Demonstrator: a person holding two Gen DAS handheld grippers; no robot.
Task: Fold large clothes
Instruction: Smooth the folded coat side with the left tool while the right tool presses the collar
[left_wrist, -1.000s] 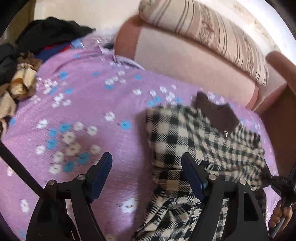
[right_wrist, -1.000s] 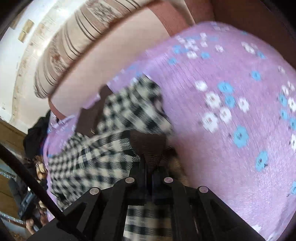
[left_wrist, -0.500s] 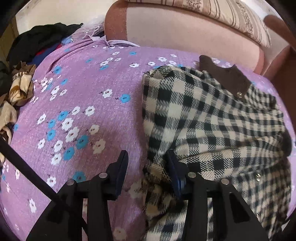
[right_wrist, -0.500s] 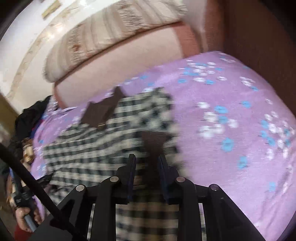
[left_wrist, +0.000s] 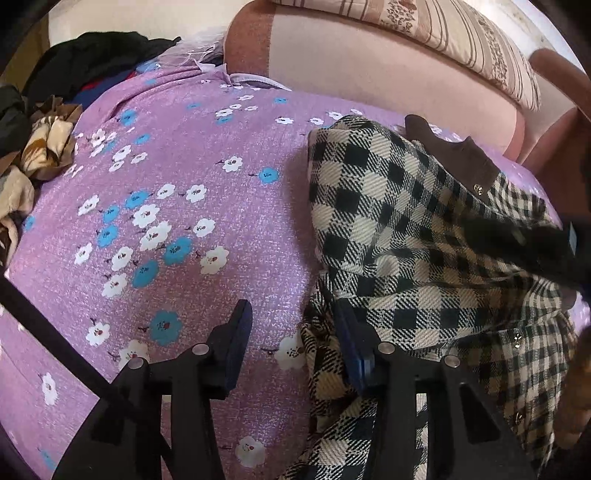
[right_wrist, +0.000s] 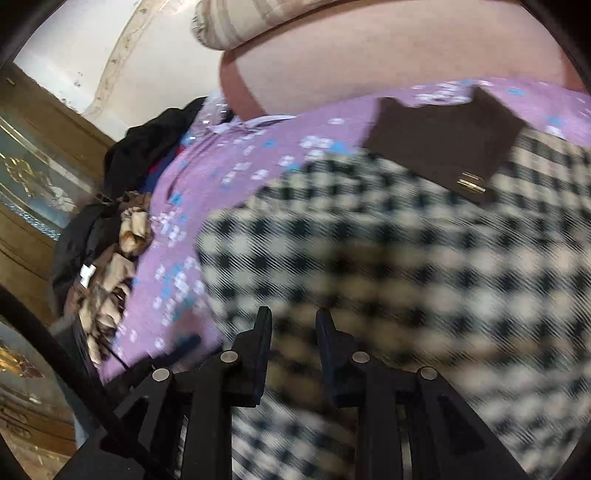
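Left tongs (left_wrist: 291, 332) stand part-open over the black-and-cream checked woollen coat's (left_wrist: 406, 229) edge, gripping nothing; right tongs (right_wrist: 293, 332) narrowly open, empty, above it.

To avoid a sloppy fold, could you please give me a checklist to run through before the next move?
1. Left gripper jaws apart: ok.
2. Checked garment edge between them: ok.
3. Right gripper jaws apart, gripping nothing: ok.
4. Garment flat on the bedspread: not ok, bunched near the left gripper.
5. Right wrist view sharp: not ok, blurred.
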